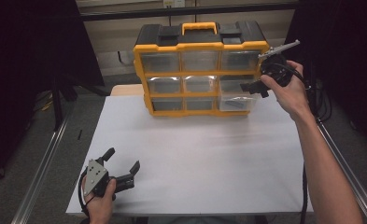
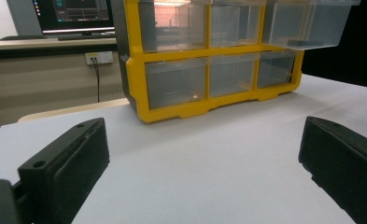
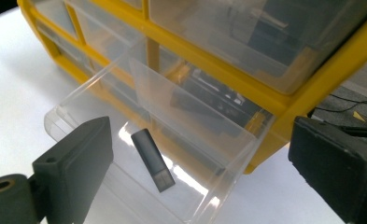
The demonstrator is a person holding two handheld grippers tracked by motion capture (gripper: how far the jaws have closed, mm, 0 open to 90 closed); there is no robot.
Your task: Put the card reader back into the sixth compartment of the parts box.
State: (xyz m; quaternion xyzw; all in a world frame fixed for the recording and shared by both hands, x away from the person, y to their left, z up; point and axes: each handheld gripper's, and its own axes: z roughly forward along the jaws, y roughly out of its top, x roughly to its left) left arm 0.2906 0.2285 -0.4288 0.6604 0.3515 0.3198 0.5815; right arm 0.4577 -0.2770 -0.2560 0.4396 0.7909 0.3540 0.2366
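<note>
Organizer (image 1: 200, 70) (yellow frame, black top, clear drawers in three rows) stands at the far edge of the bench (image 1: 195, 154), which is covered by a white sheet. Bottom-row drawer (image 3: 139, 140) at the organizer's right end is pulled out toward the near edge. Inside it lies a small dark grey USB stick (image 3: 153, 160), flat on the drawer floor, slanted, its metal plug end pointing to the drawer front.

Right hand-held gripper (image 1: 258, 86) held in the air at the organizer's right end, above the open drawer; jaws spread wide, nothing between the pads, stick untouched below them in the right gripper view.

Left hand-held gripper (image 1: 123, 168) rests near the near-left corner of the bench, well apart from the organizer, jaws spread and empty, pointed across the sheet at the organizer's lower rows.
</note>
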